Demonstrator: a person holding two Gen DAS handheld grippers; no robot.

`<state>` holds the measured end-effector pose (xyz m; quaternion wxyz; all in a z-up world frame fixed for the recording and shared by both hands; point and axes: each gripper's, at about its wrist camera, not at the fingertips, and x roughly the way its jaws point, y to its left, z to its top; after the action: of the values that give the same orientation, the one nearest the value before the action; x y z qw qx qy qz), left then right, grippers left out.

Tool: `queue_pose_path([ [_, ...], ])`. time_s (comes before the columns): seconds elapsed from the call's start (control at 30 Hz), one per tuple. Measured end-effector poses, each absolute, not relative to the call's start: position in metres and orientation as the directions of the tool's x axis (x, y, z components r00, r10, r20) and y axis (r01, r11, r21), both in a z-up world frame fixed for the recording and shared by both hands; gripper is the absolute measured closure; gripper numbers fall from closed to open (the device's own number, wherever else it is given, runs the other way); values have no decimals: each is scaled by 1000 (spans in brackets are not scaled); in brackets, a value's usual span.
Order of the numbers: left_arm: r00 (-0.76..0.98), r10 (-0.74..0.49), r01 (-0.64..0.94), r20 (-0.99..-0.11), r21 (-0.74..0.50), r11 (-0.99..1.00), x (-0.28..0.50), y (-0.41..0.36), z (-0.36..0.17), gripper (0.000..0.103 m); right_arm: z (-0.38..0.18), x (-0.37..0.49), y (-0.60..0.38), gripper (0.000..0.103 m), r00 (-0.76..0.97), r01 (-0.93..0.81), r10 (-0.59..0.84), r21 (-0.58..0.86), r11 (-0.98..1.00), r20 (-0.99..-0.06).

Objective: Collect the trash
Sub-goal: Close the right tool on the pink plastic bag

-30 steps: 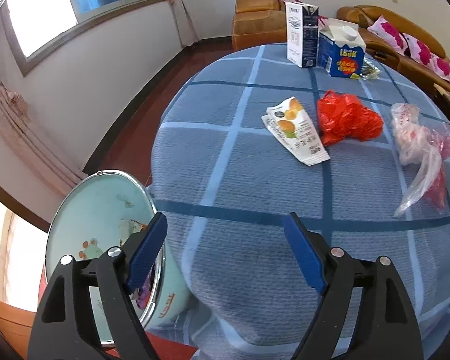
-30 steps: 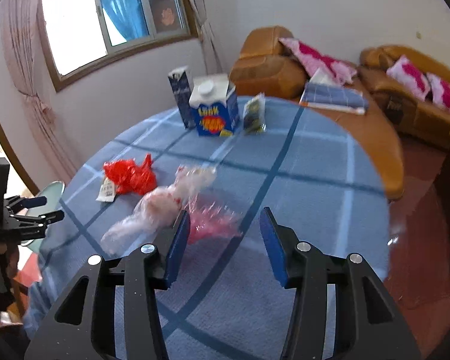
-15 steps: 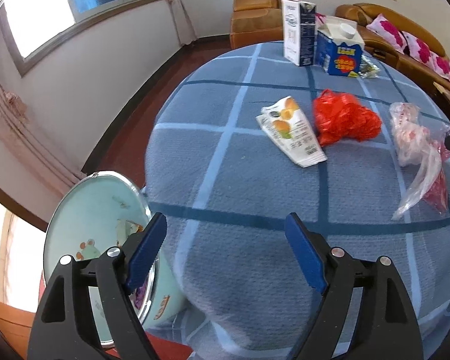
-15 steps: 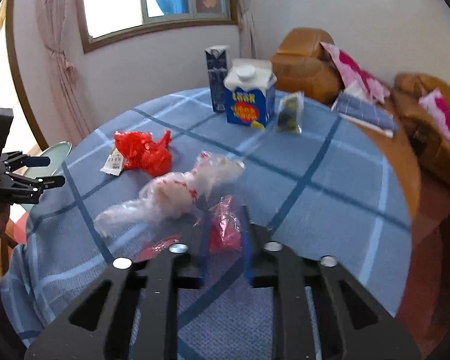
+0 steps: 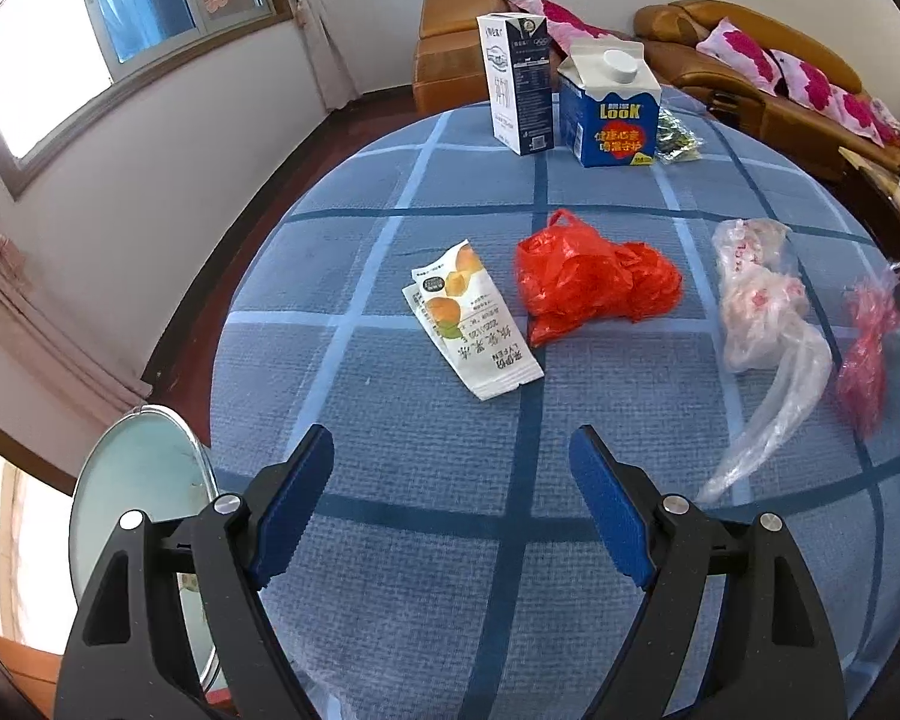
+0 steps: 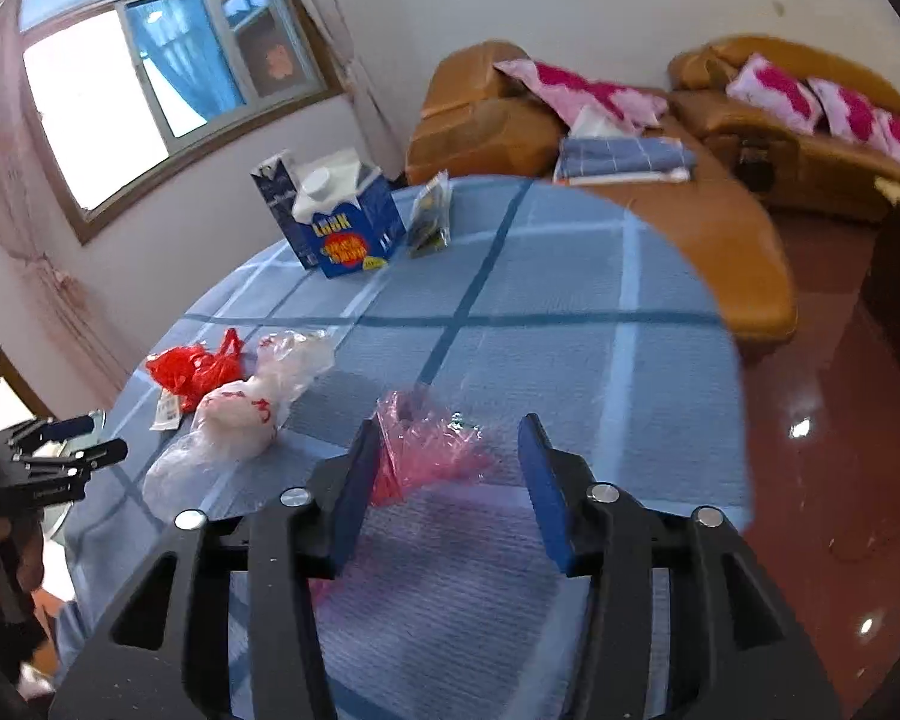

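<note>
A round table with a blue checked cloth (image 5: 390, 228) holds trash. A white snack wrapper (image 5: 471, 324), a red plastic bag (image 5: 588, 285), a clear white bag (image 5: 756, 306) and a pink-red clear bag (image 5: 867, 354) lie on it. My left gripper (image 5: 450, 498) is open and empty above the near table edge. My right gripper (image 6: 444, 480) is open, and the pink-red bag (image 6: 426, 450) lies between its fingers, against the left one. The red bag (image 6: 195, 366) and the clear white bag (image 6: 246, 414) lie to its left.
Two cartons (image 5: 609, 105) and a small green packet (image 5: 678, 141) stand at the far edge. A pale green bin (image 5: 138, 480) stands on the floor left of the table. Sofas (image 6: 750, 120) lie beyond. The left gripper shows in the right wrist view (image 6: 48, 462).
My right gripper was shut on the pink-red bag half a second ago and now stands open around it. My left gripper has moved forward over the table.
</note>
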<state>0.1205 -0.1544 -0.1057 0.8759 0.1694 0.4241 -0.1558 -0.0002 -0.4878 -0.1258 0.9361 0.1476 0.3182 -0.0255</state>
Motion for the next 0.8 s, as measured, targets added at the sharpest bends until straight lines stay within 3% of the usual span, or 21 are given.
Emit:
queue_pose_path([
  [0.2, 587, -97, 394, -803, 180, 901, 122, -142, -113, 23, -98, -3, -457, 56, 842, -83, 33, -68, 994, -539],
  [0.37, 581, -93, 379, -809, 167, 910, 123, -133, -117, 23, -111, 19, -437, 63, 793, -188, 7, -234, 954, -610],
  [0.53, 583, -91, 376, -807, 169, 911, 125, -128, -114, 23, -103, 30, -452, 64, 785, -199, 55, -166, 966, -617],
  [0.67, 584, -93, 371, -806, 163, 914, 126, -126, -113, 23, -108, 44, -456, 65, 730, -241, 94, -127, 962, -677],
  [0.8, 582, -90, 372, -808, 166, 913, 126, -127, -115, 23, -124, 43, -450, 82, 679, -294, 95, -151, 944, -728],
])
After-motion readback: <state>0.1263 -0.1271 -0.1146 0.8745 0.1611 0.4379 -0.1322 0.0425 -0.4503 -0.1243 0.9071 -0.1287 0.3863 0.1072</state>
